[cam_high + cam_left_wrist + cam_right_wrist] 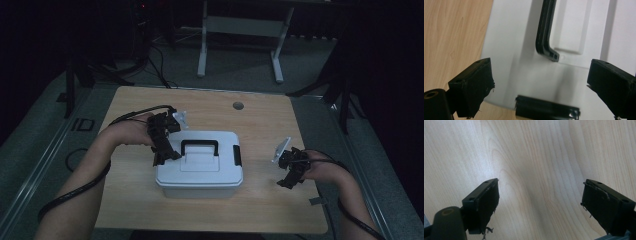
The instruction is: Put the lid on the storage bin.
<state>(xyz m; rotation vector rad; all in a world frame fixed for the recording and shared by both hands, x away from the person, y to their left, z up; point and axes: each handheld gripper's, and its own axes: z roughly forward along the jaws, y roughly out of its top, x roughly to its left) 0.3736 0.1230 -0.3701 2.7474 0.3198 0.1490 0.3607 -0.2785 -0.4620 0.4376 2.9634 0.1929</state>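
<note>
I have the white storage box [199, 165] sitting at the middle of the desk [260, 120], lid on, its black handle [199, 146] lying flat. My left tool [162, 150] hovers at the box's left edge, jaws spread wide over the lid, with the black side latch [546, 110] between them. My right tool [290, 176] hangs released over bare wood, well apart from the box's right side.
</note>
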